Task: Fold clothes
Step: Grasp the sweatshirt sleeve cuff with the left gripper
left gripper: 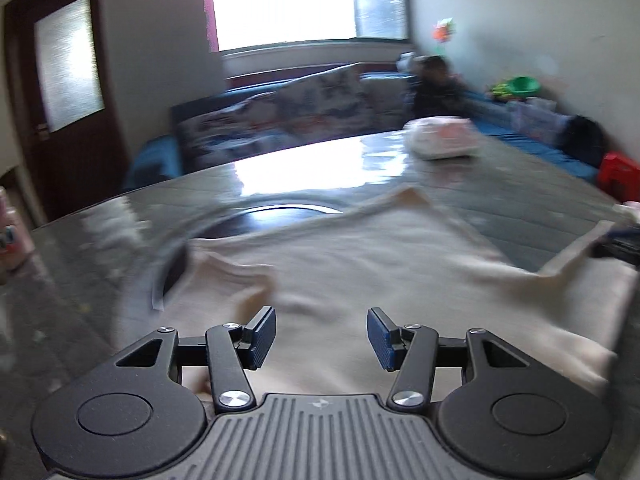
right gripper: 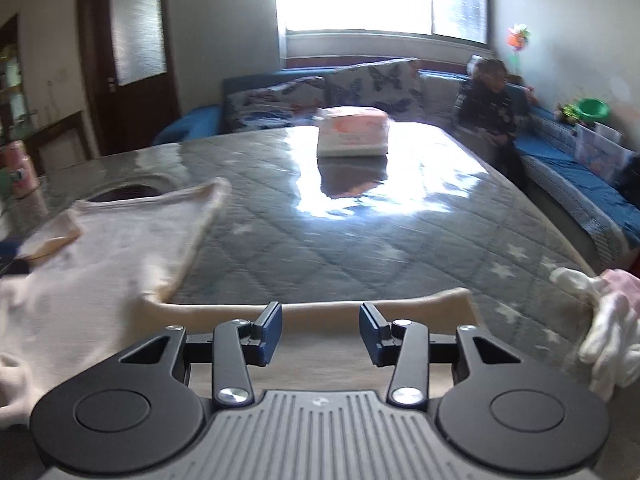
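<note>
Both grippers, left [left gripper: 321, 338] and right [right gripper: 320, 334], jaws apart, empty, over cream garment [left gripper: 360, 264] on table [right gripper: 360, 220].

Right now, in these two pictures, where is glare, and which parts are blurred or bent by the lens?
Left wrist view: the window is burnt out white, the table and cream garment are smeared by motion, the left tongs stay sharp. Right wrist view: window glare reflects on the table around the package; straight edges bow outward, corners are dark.
</note>
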